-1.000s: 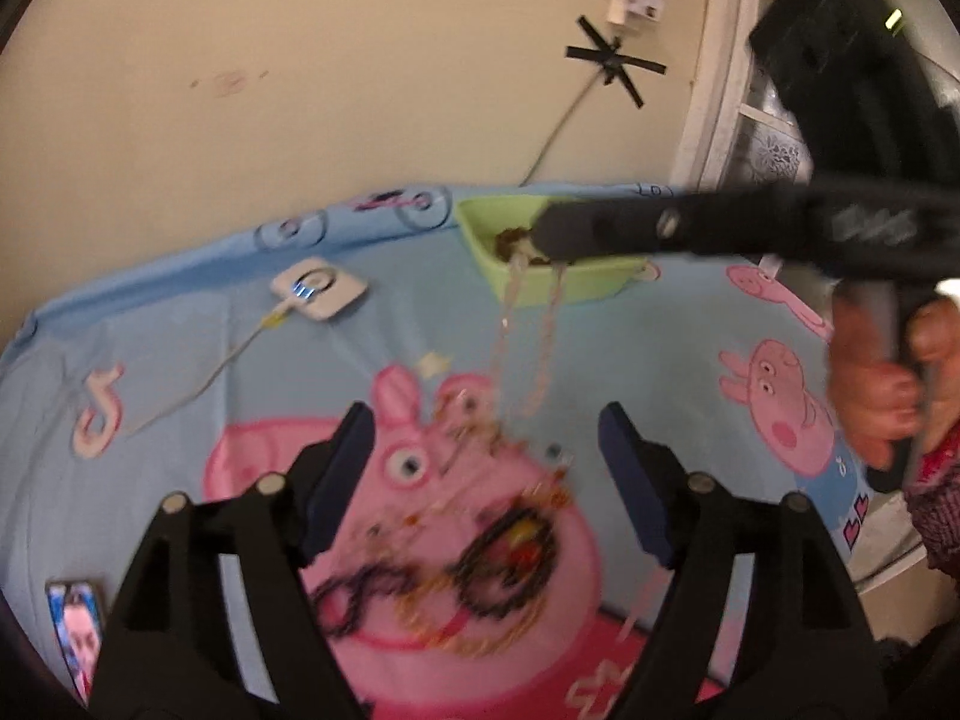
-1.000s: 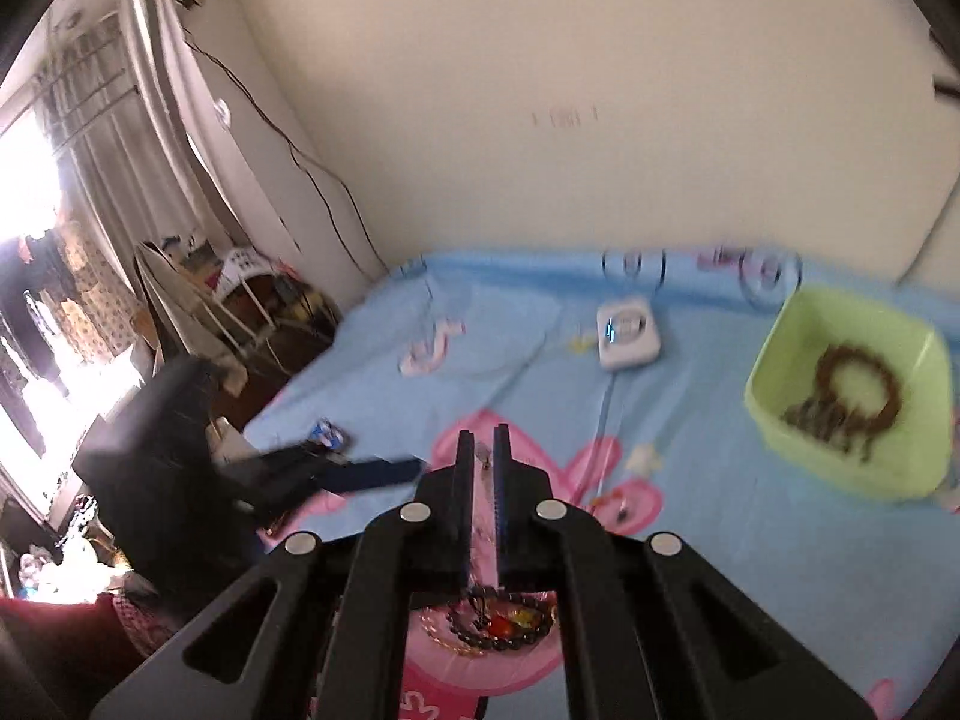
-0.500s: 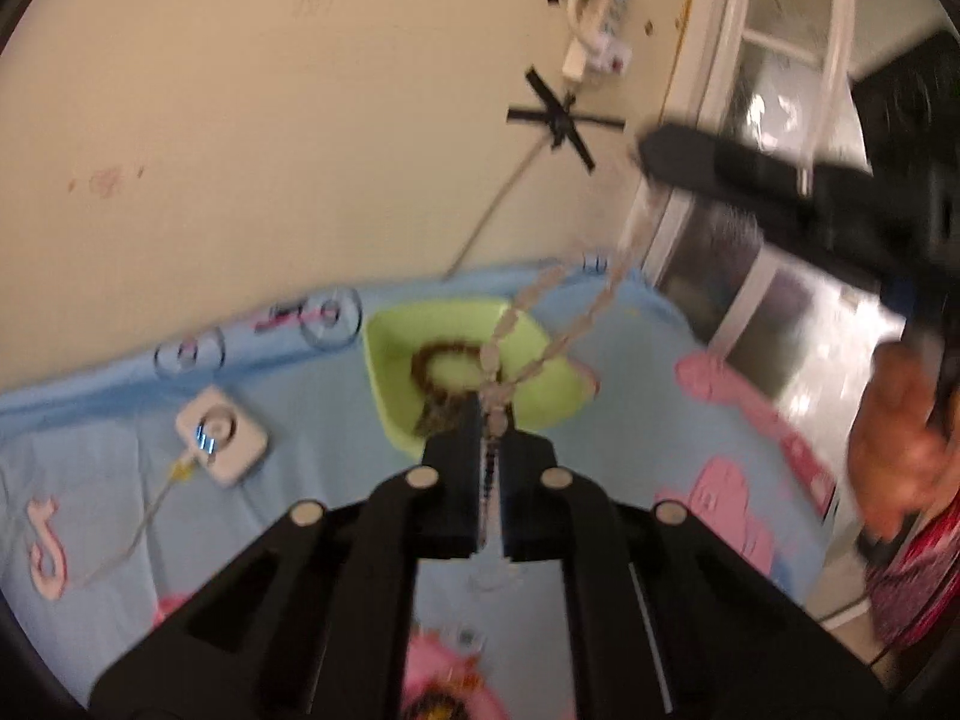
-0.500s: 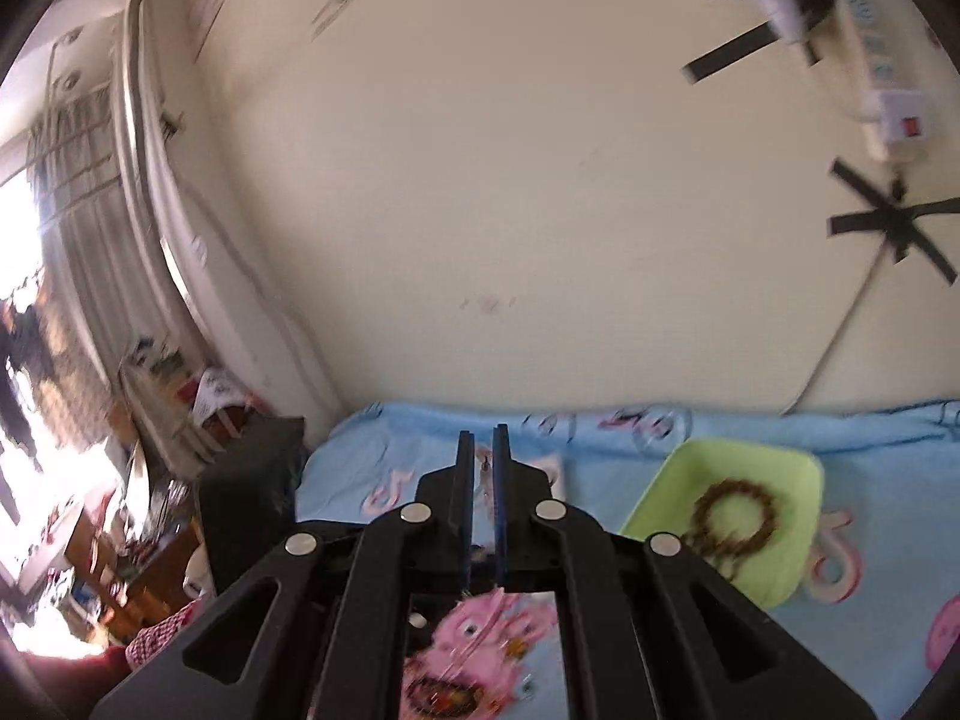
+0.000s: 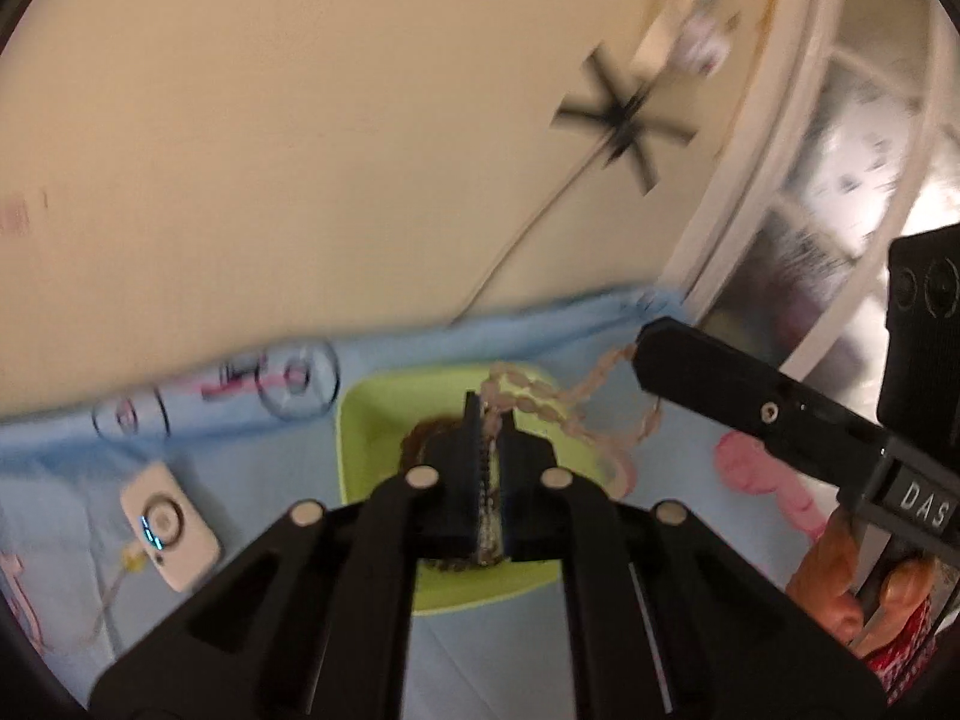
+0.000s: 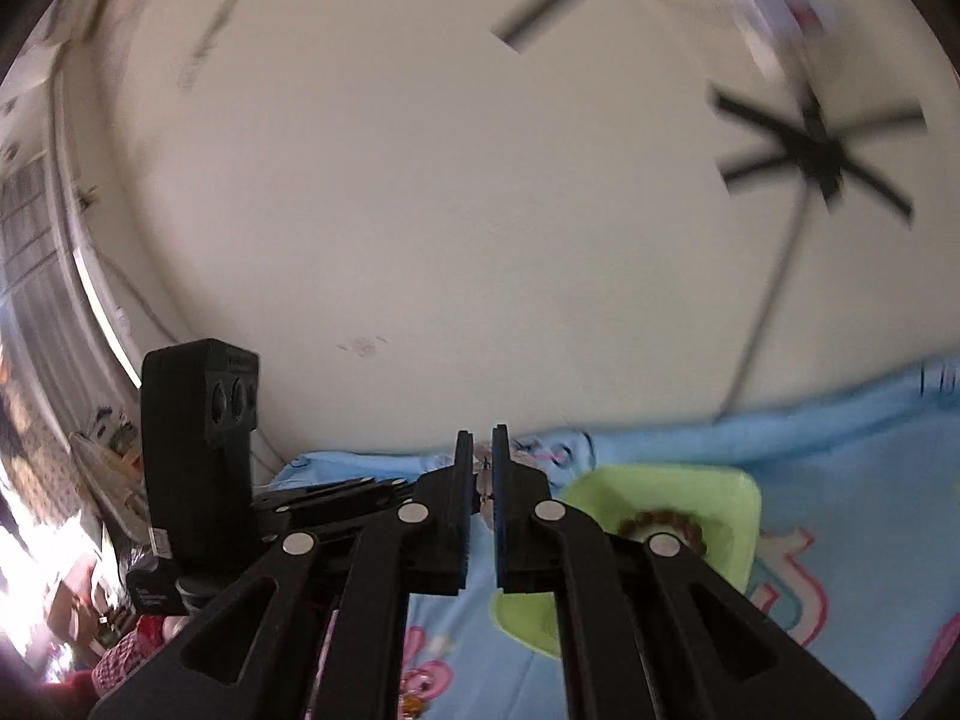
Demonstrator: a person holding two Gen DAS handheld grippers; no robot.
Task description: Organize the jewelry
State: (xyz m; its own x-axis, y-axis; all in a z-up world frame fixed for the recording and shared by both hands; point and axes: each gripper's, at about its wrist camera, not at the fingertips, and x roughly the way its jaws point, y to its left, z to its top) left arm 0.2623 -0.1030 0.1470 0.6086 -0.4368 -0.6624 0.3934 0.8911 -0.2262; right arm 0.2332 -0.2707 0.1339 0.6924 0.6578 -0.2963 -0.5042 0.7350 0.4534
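A pale pink bead necklace (image 5: 543, 402) hangs stretched between my two grippers above the green tray (image 5: 366, 432). My left gripper (image 5: 489, 420) is shut on one end of it, right over the tray. My right gripper (image 5: 639, 354) comes in from the right and is shut on the other end; in its own view (image 6: 482, 450) a bit of chain shows between its nearly closed fingers. A brown bead bracelet (image 6: 663, 525) lies in the tray (image 6: 741, 498).
The tray stands on a blue Peppa Pig cloth (image 5: 252, 600) against a beige wall. A white charger puck (image 5: 168, 525) with a cable lies left of the tray. A window frame (image 5: 798, 192) is at the right.
Both grippers have carried the necklace from the pile at the cloth's middle up and towards the tray. My left gripper, open a second ago, has shut on the necklace.
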